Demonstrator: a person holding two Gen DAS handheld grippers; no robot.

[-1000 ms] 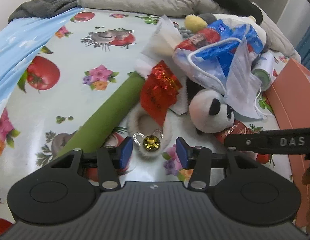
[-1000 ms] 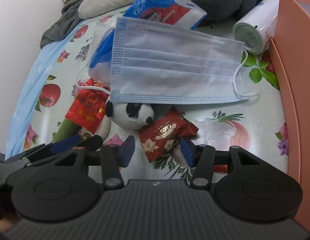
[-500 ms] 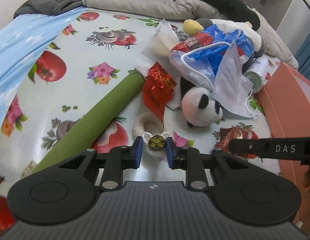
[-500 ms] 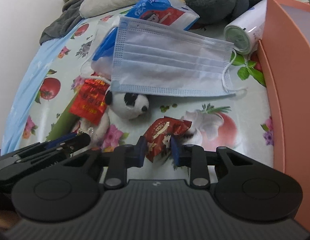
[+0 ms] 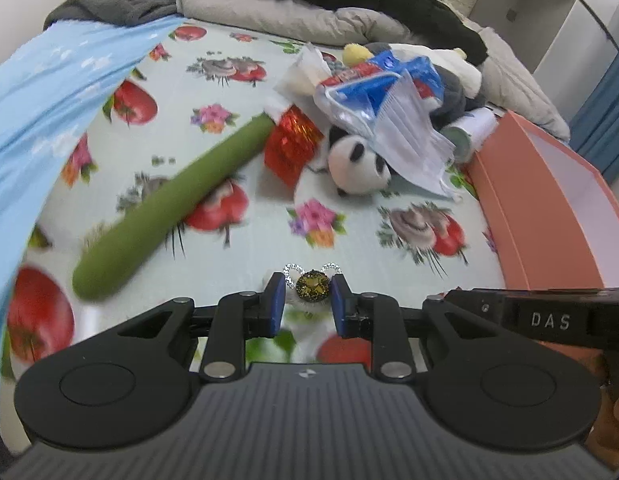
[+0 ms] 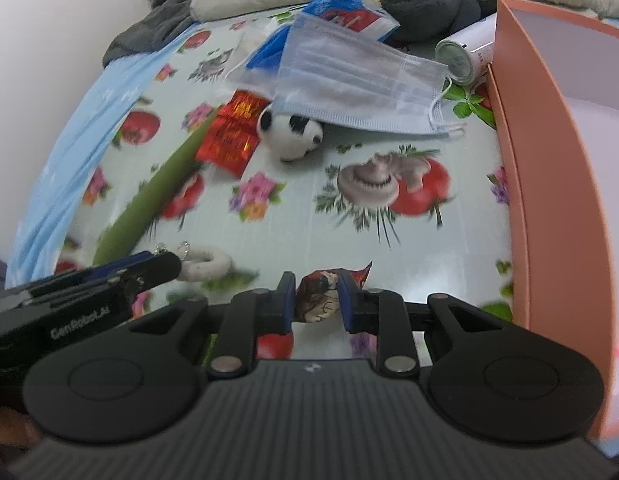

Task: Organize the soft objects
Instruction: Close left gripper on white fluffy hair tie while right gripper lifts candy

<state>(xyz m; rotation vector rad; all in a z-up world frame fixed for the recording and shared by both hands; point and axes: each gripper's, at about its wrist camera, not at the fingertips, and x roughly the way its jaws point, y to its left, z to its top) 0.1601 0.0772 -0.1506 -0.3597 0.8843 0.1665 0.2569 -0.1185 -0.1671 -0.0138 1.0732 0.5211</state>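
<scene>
My left gripper [image 5: 308, 300] is shut on a white fluffy hair tie with a gold gem [image 5: 312, 289], held above the bed; the fluffy ring also shows in the right wrist view [image 6: 205, 266]. My right gripper [image 6: 318, 300] is shut on a red snack packet [image 6: 329, 290], lifted off the sheet. A panda plush [image 5: 357, 166] [image 6: 291, 134] lies under a blue face mask [image 5: 409, 128] [image 6: 349, 84]. A red foil packet [image 5: 291, 144] [image 6: 229, 132] and a green roll [image 5: 169, 204] [image 6: 149, 200] lie to its left.
An open orange box [image 5: 549, 208] [image 6: 541, 160] stands on the right. A white cylinder [image 6: 465, 54], a blue-and-red plastic bag [image 5: 381, 80], a grey plush [image 6: 421, 4] and piled clothes [image 5: 309, 0] lie behind. A blue cloth [image 5: 41, 100] covers the left edge.
Both grippers closed on their items, the left on the hair tie and the right on the snack packet, then lifted them and pulled back from the pile.
</scene>
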